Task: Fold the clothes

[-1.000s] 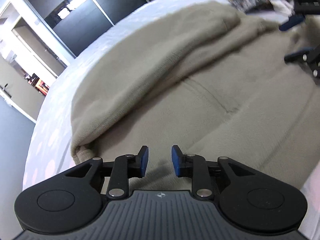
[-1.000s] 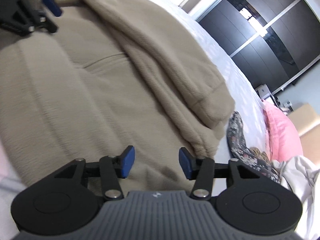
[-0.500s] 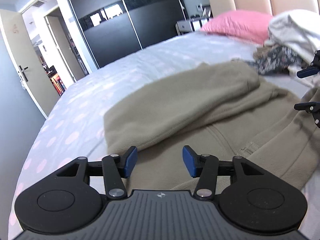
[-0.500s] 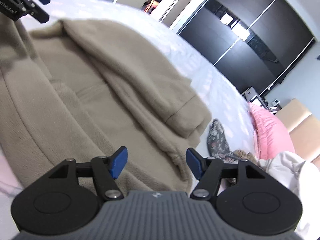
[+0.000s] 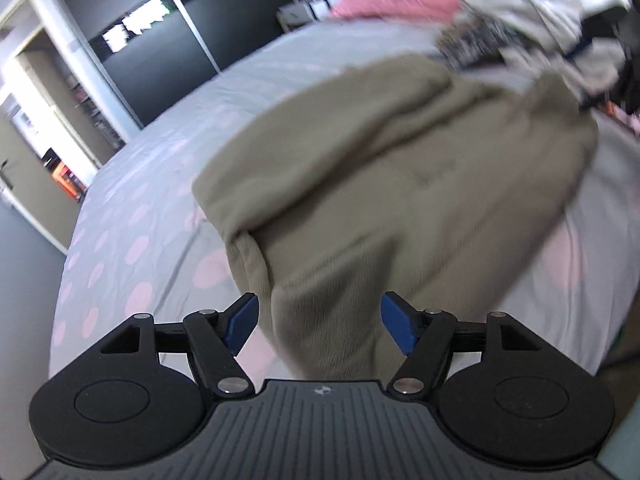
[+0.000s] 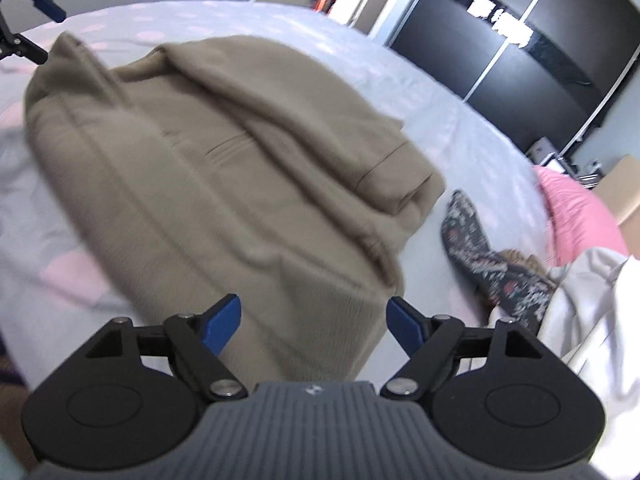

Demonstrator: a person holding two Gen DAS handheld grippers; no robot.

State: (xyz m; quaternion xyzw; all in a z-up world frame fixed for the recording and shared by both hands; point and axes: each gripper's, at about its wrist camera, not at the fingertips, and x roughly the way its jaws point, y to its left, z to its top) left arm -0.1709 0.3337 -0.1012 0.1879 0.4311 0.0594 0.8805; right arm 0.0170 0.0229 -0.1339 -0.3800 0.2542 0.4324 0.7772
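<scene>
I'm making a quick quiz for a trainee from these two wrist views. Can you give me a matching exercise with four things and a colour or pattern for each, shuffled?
Things:
1. sweatshirt
2. pillow
3. bed sheet
4. small garment beside the sweatshirt

Colours or patterns:
A. dark with a flowery print
B. plain pink
C. plain tan
D. pale grey with pink dots

Pairs: 1-C, 2-B, 3-D, 4-A
</scene>
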